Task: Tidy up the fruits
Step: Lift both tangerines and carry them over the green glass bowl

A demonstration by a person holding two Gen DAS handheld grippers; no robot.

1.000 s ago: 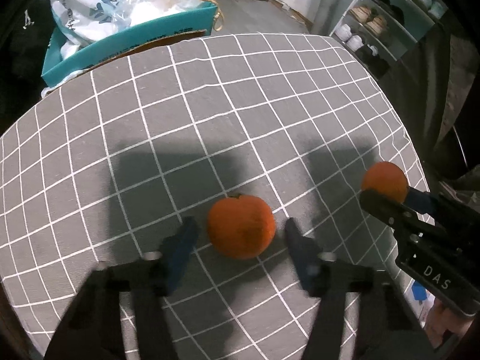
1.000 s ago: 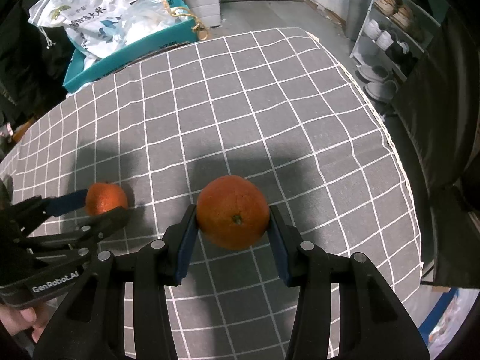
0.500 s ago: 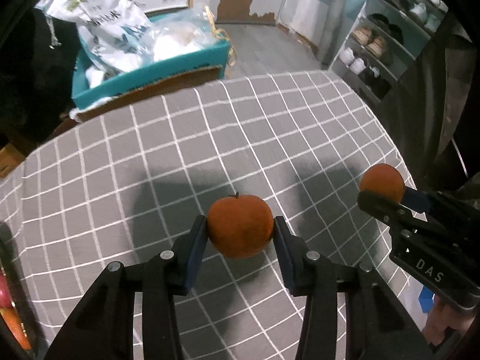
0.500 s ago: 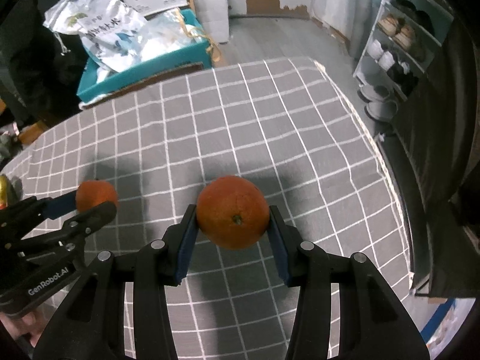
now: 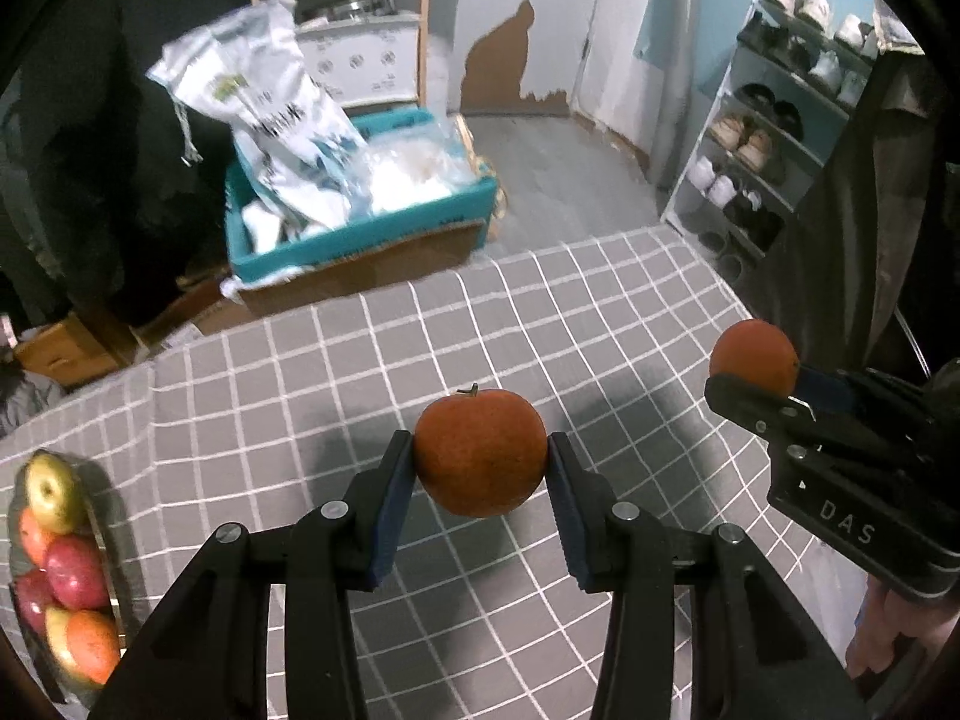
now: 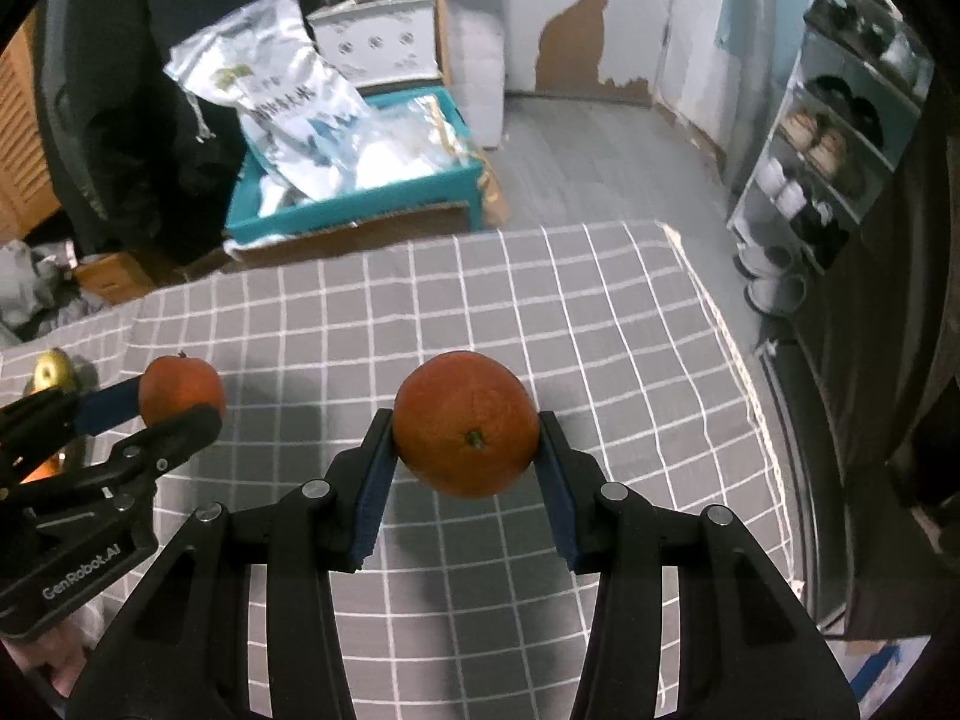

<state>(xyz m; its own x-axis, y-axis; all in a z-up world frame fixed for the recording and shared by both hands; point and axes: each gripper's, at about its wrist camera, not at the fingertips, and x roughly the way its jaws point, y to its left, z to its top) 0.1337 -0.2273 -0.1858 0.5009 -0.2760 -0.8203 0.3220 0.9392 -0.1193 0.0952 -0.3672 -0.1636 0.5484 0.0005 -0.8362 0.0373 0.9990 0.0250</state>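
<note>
Two handheld grippers each hold an orange above a table covered in a grey checked cloth (image 5: pixel 336 396). The left gripper (image 5: pixel 480 462) clamps its blue pads on a stemmed orange (image 5: pixel 480 453), clear of the cloth, with its shadow falling on the squares below. The right gripper (image 6: pixel 465 441) grips a second orange (image 6: pixel 465 423) the same way, stem end facing the camera. Each tool appears at the edge of the other's view, fruit in its jaws. At the table's left edge sits a bowl of fruit (image 5: pixel 60 564) holding apples and oranges. Beyond the table, a teal box (image 5: pixel 360 228) stuffed with plastic bags stands on the floor, and a shoe rack (image 5: pixel 774 138) lines the right wall.
</note>
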